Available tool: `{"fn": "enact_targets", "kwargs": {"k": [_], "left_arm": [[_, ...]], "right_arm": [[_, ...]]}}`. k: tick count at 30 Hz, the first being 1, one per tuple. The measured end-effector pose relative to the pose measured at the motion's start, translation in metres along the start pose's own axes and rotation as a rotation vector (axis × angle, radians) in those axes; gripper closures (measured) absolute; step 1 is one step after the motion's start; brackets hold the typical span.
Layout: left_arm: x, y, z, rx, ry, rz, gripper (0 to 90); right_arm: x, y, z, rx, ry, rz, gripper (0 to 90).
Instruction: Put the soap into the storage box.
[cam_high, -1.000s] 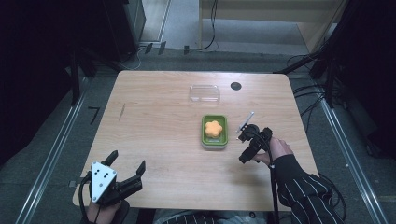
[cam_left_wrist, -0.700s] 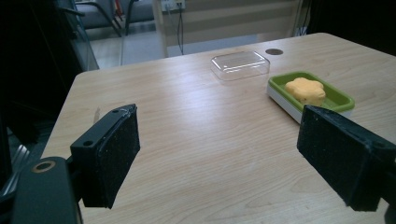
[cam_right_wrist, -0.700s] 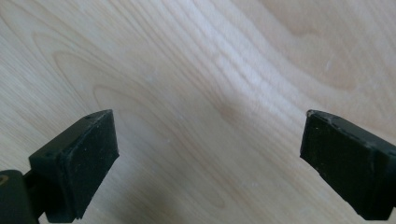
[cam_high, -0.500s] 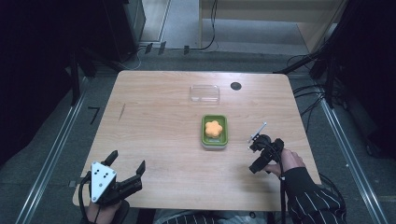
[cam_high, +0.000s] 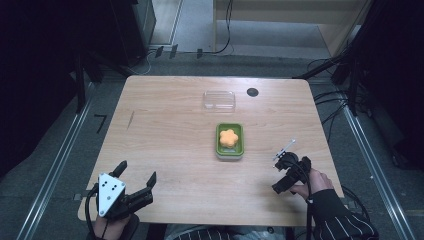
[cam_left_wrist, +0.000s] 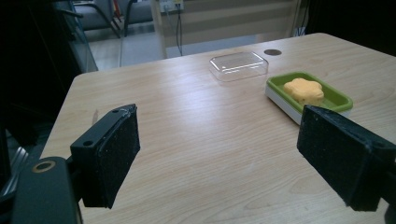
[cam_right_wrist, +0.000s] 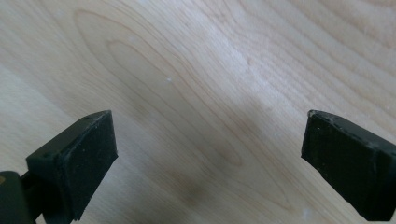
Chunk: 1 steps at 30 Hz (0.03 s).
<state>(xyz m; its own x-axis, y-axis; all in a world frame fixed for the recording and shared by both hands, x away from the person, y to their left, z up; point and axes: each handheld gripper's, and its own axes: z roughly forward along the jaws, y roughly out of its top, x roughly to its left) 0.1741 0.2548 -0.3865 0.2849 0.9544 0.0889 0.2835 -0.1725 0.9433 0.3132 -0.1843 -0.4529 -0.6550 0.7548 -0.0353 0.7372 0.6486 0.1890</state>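
High view: green tray (cam_high: 229, 151) w/ orange flower-shaped piece (cam_high: 228, 137) in it sits about mid-surface, slightly toward right edge. Clear lid (cam_high: 219, 100) lies apart from it, near far edge, beside a dark round hole (cam_high: 252, 92). Right gripper (cam_high: 290, 172) is near right edge toward near-right corner, well apart from tray, tilted down at the wood. Left gripper (cam_high: 137, 179) is at near-left corner, jaws spread, pointing across the surface (cam_high: 165, 130).

Left gripper view: jaws wide apart, nothing between. Tray (cam_left_wrist: 341, 98) w/ orange piece (cam_left_wrist: 304, 90) ahead on right side of frame; lid (cam_left_wrist: 238, 65) beyond it, upside-up, untouched.

Right gripper view: jaws wide apart, empty, looking straight at bare wood grain (cam_right_wrist: 196, 93), close to it.

Judgement: likely step = go for lid and cap the tray; not begun. To do well: approach lid from above w/ jaws opened wider than its short side, grip on the long walls not the thin rim (clear plastic prob. flexes, slips). Carry level, line up corners over tray before lowering. Left gripper could steady tray wall so it doesn't skate.
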Motion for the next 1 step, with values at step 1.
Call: {"fn": "enact_targets", "kwargs": {"k": [1], "left_arm": [[0.0, 0.0, 0.0, 0.0, 0.0, 0.001, 13.7]], "right_arm": [[-0.001, -0.0014, -0.0037, -0.038, 0.018, 0.008, 3.6]]}}
